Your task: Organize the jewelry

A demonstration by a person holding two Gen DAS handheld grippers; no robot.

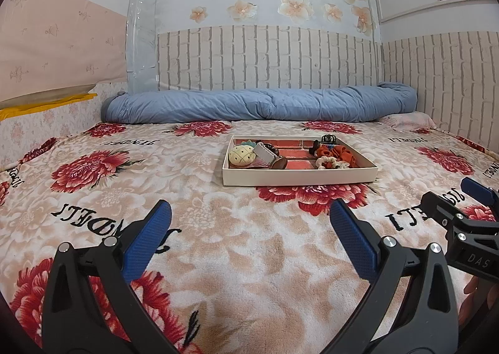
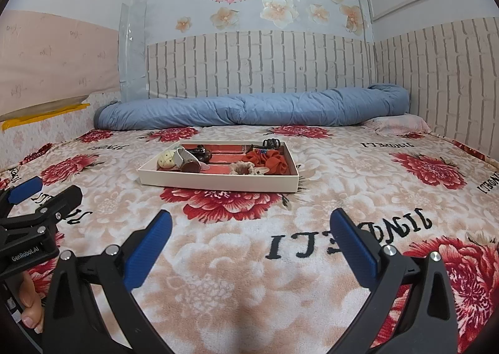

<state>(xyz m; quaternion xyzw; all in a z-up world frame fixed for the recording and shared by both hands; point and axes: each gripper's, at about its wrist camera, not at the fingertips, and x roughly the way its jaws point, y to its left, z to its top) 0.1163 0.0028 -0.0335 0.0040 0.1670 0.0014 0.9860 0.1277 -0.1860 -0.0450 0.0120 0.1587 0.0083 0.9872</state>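
A shallow white tray [image 1: 299, 177] with a red floor lies on the floral blanket ahead of both grippers; it also shows in the right wrist view [image 2: 218, 183]. Its left part holds a pineapple-shaped piece [image 1: 240, 155], a white clip [image 1: 263, 153] and a brown oval piece [image 1: 278, 163]. Its right part holds orange scrunchies [image 1: 338, 154], a cream scrunchie [image 1: 327, 163] and a black claw clip [image 1: 330, 138]. My left gripper [image 1: 249, 213] is open and empty, short of the tray. My right gripper [image 2: 249, 223] is open and empty, also short of it.
A rolled blue duvet [image 1: 259, 106] lies along the brick-patterned back wall. A pink pillow [image 1: 411, 121] sits at the far right corner. A cushioned side panel with yellow trim [image 1: 37, 107] borders the left. The floral blanket [image 1: 218, 260] covers the bed.
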